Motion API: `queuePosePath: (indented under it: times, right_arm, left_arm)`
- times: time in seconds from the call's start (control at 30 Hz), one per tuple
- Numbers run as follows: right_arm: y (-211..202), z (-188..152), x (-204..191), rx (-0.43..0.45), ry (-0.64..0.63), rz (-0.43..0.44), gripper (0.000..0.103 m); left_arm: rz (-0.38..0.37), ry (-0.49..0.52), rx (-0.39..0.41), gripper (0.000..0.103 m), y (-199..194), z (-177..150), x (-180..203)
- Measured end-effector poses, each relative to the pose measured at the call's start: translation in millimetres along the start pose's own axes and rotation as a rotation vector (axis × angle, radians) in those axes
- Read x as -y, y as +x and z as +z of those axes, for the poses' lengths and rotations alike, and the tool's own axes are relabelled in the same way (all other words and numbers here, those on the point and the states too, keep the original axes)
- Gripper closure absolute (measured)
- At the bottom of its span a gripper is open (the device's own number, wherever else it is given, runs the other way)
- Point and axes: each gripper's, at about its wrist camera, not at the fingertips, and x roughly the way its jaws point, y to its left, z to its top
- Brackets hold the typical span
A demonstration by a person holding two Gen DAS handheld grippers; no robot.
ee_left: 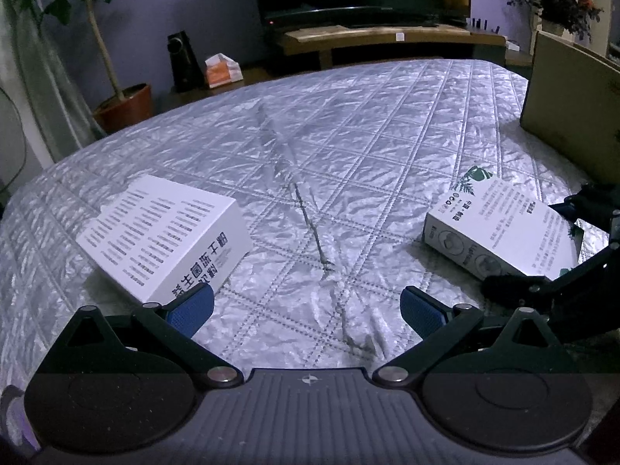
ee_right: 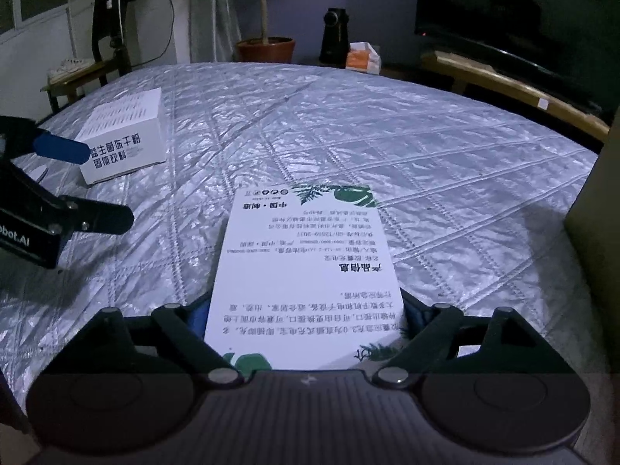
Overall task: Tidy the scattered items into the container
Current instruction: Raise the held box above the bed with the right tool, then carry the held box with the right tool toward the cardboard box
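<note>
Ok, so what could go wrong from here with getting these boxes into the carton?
1. The right gripper straddles only the near end of the leaf-printed box; lifted like that, its long far end may droop or slip. I cannot tell whether the pads press on it.
2. The cardboard carton has a tall wall, so the box could catch on it.
3. The open left gripper sits close to the text-printed box and could nudge it.

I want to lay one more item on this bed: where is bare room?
The quilt is bare between the text-covered box and the leaf-print box, and back to the far edge. It is crowded near the cardboard box.
</note>
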Motion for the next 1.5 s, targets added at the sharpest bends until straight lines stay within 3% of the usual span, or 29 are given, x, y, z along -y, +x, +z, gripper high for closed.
queuePosePath:
  times: [0.9, 1.03, 1.23, 1.5]
  right_arm:
    - [-11.1, 5.4, 1.9, 0.043, 0.002, -0.044, 0.018]
    - [-7.3, 2.8, 9.3, -0.011, 0.042, -0.011, 0.018]
    - [-26.4, 1.2, 16.7, 0.047, 0.089, 0.016, 0.017]
    - [-21.9, -0.5, 7.2, 0.02, 0.056, 0.004, 0.016]
  left_arm:
    - [0.002, -0.007, -0.006, 0.0, 1.0, -0.2, 2.8]
    - [0.008, -0.014, -0.002, 0.0, 0.8, 0.8, 1.6]
    - [0.005, -0.04, 0.003, 0.0, -1.0, 3.2, -2.8]
    - [0.014, -0.046, 0.009, 0.0, -2.4, 2.8, -5.7]
